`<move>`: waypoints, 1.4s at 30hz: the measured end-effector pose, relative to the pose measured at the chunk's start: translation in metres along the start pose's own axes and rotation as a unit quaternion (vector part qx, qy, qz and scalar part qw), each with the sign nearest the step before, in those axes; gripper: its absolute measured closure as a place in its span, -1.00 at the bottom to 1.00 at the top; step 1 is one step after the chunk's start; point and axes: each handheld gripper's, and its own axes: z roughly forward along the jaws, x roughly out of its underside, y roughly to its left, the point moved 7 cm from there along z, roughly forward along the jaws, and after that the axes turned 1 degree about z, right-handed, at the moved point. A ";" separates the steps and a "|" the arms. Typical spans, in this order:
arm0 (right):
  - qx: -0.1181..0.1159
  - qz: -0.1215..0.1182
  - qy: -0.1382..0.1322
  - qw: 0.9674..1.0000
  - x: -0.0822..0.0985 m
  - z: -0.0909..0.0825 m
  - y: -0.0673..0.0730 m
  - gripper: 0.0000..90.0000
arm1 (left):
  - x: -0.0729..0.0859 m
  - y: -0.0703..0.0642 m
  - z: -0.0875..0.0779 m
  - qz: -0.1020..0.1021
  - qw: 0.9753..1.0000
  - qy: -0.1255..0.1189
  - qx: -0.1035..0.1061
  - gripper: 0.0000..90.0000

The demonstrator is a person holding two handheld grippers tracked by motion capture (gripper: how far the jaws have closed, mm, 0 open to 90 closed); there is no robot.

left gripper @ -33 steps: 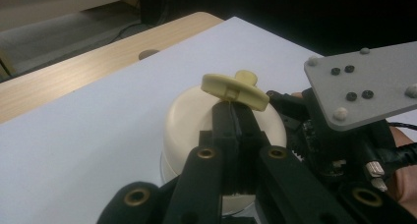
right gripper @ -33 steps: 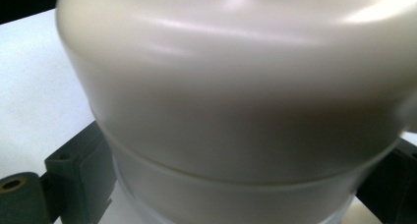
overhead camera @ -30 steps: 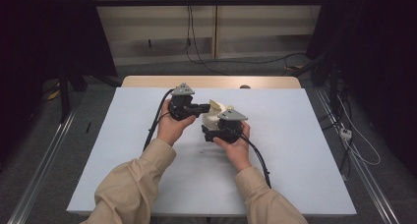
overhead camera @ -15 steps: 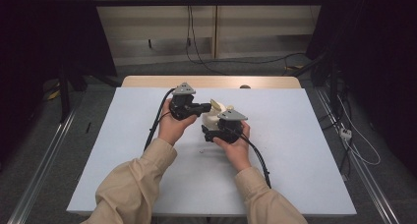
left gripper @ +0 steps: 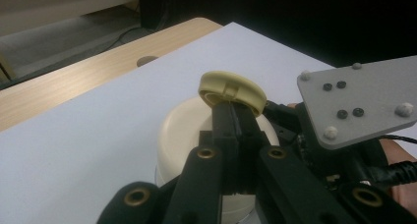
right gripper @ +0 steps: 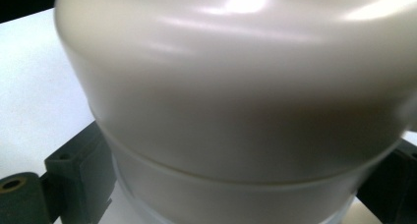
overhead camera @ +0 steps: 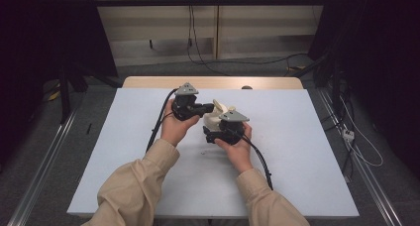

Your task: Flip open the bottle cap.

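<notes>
My right gripper (overhead camera: 214, 132) clamps the squat cream plastic jar (left gripper: 187, 130) at mid-table on the white tabletop (overhead camera: 307, 151) to steady it, while my left gripper (left gripper: 237, 117) pinches the rim of its round yellowish flip lid (left gripper: 231, 88), tilted open, apparently to swing it.

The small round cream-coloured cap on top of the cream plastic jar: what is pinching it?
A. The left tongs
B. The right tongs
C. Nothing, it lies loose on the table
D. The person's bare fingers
A. In the left gripper view, the left tongs are shut on the edge of the small round cream cap above the cream plastic jar, whose body sits between the right tongs.
</notes>
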 end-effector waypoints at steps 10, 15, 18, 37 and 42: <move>0.001 -0.001 0.000 1.000 0.000 0.000 0.000 -0.89 | -0.002 -0.001 0.002 0.001 1.000 -0.002 0.001 1.00; 0.001 -0.001 0.000 1.000 0.000 0.000 0.000 -0.89 | -0.002 -0.003 0.003 0.004 1.000 0.000 0.002 1.00; 0.001 -0.001 0.001 1.000 0.000 0.000 0.000 -0.89 | -0.003 -0.004 0.005 0.004 1.000 0.001 0.003 1.00; 0.002 0.000 0.000 1.000 0.000 0.000 0.000 -0.89 | -0.010 -0.009 0.011 0.012 1.000 0.002 0.007 1.00; 0.003 0.001 0.001 1.000 0.000 0.000 0.000 -0.89 | -0.011 -0.009 0.011 0.014 1.000 0.003 0.004 1.00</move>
